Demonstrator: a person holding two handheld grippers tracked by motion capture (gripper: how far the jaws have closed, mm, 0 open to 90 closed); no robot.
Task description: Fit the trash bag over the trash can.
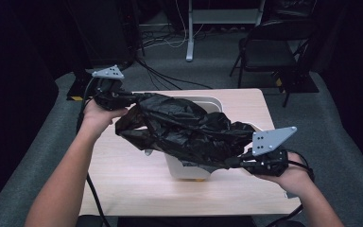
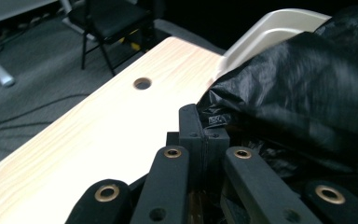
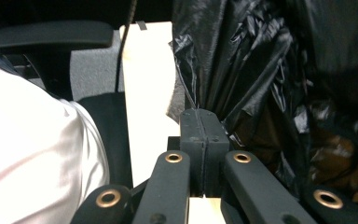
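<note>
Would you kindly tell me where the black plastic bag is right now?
In the high view the black plastic bag hangs stretched across mid-table, above the white bin, its ends pinched by the left gripper and right gripper.

Black film over a white bin on pale wood

A glossy black plastic bag (image 1: 184, 130), creased and catching grey-white highlights, is pinched between the matte black jaws of both the left gripper (image 2: 203, 133) and the right gripper (image 3: 203, 135), whose arms carry brass-coloured rivets and, from above, light grey three-cornered plates dotted with dark holes. Beyond the left jaws lie the pale blond, faintly grained table (image 2: 98, 126) and the off-white rim of a bin (image 2: 270, 32). To the right of the right jaws, a brownish tint shows through the film, perhaps only a reflection. A small yellow patch sits at the bin's near bottom edge.
</note>
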